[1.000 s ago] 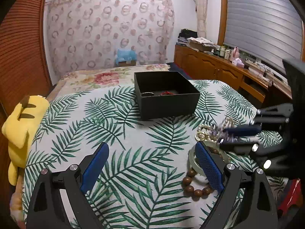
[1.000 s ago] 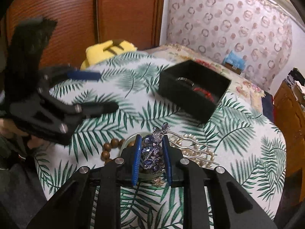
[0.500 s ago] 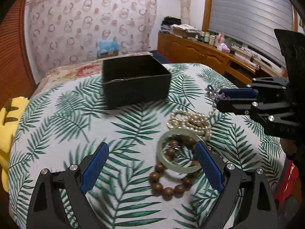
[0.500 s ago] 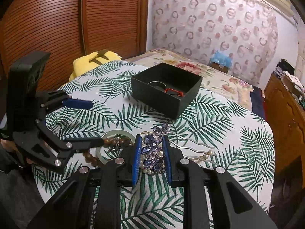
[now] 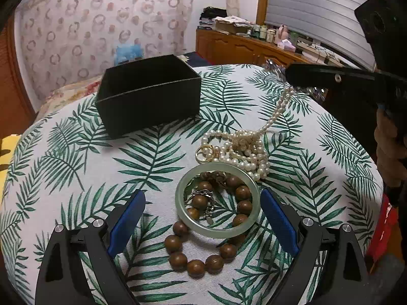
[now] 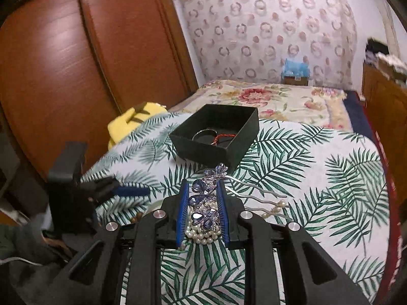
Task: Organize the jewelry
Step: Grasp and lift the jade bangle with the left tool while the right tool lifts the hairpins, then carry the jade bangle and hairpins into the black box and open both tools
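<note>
Right gripper is clamped on the blue crystal hairpin, held up over the leaf-print table, with a pearl strand snagged along. Left gripper is spread wide around the jade bangle and wooden bead bracelet. Black box sits far left.

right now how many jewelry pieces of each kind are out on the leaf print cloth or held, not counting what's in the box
pale green jade bangle: 1
brown wooden bead bracelet: 1
white pearl strand pile: 1
gold ring: 1
small silver chain piece: 1
blue crystal hairpin in the right gripper: 1
total: 6
</note>
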Motion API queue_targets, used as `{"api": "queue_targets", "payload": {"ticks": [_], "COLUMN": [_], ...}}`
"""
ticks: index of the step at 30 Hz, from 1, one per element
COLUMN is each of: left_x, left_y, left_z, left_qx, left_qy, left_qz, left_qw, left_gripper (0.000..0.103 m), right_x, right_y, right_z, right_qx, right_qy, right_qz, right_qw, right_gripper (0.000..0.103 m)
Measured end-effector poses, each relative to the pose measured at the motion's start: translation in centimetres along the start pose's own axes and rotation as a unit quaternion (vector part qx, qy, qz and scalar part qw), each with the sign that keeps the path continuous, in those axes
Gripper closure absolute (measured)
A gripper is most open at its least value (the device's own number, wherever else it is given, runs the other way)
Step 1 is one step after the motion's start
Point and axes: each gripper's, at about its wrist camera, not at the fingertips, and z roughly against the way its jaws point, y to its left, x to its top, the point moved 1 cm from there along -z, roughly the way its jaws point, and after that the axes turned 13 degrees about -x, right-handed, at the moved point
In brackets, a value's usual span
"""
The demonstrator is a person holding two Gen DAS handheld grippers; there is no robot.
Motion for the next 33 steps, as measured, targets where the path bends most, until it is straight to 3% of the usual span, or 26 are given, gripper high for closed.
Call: {"api": "queue_targets", "payload": {"ticks": [6,13,16,19,33], "left_x": [-0.2,0.2,0.1,-0.1,2.5], "left_y": [0.0,-0.3,-0.4,-0.5,2.4], "left_z": [-0.3,-0.8,-1.0,-0.9,2.6], "left_qx": [-0.005,-0.010,-0.016,-0.020,0.008], "left_qy": [0.005,0.007,0.013,0.013,-0.056], "left_qz": [0.001,-0.007,-0.011,-0.013,0.013], "left_qw": [1.0000,0.9999,0.9997,0.9996,0.9983], "left_gripper": [0.015,0.015,0.031,0.034,0.034], "right_x": [0.2,0.2,0.3,0.2,1.6], "right_y": [-0.4,0.6,0.8,0.8,2.0], "right_z": [-0.6,-1.1,-1.1,-1.3,-3.1], "right_qx": [0.029,0.027,0.020,0.013,-0.007], "right_qy": [0.003,0.005,0.004,0.007,0.016], "right_qz": [-0.036,-0.023,-0.016,-0.009,0.029], "right_qw": [0.999,0.999,1.000,1.000,0.999], "right_gripper": [0.079,0.079,0.079,0.079,0.079]}}
